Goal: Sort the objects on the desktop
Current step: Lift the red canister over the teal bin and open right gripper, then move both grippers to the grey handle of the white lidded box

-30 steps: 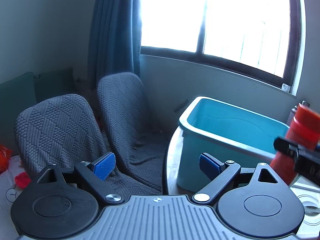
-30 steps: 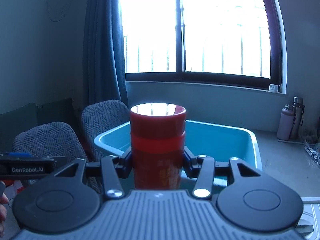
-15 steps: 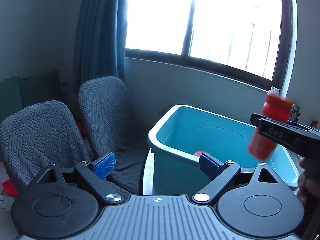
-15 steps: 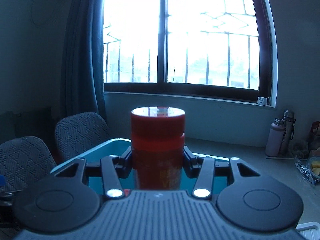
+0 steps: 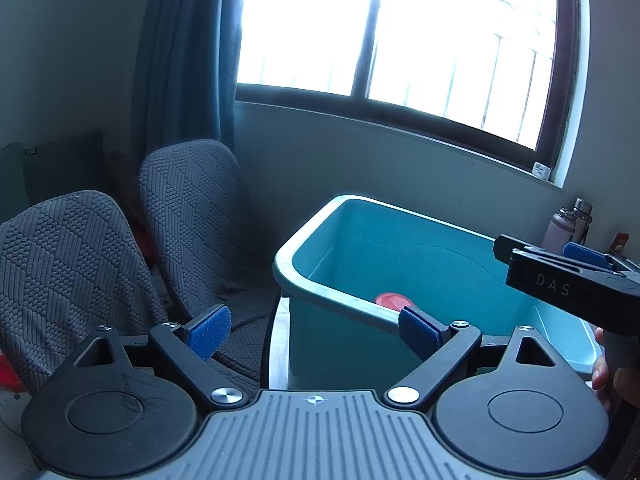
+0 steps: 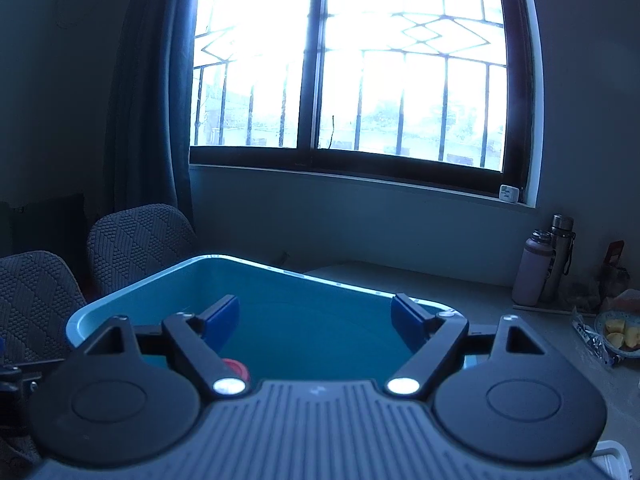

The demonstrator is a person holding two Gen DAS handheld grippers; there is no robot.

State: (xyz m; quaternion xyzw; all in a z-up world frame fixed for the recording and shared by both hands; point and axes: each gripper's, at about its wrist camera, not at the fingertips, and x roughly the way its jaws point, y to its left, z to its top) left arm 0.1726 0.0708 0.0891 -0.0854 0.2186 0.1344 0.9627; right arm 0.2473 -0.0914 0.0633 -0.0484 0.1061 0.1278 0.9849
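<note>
A teal plastic bin stands on the table edge; it also shows in the right wrist view. My right gripper is open and empty above the bin; from the left wrist view it shows at the right. A red object lies low inside the bin, partly hidden behind the near rim; a bit of it shows in the right wrist view. My left gripper is open and empty, in front of the bin's near left corner.
Two grey quilted chairs stand left of the table. Two flasks stand at the right by the wall, and a bowl of food and wrappers lie on the table at the right. A window is behind the bin.
My right gripper was shut on a red canister and carried it over the bin; now its jaws are open and the canister is gone from them. A red object now lies in the bin.
</note>
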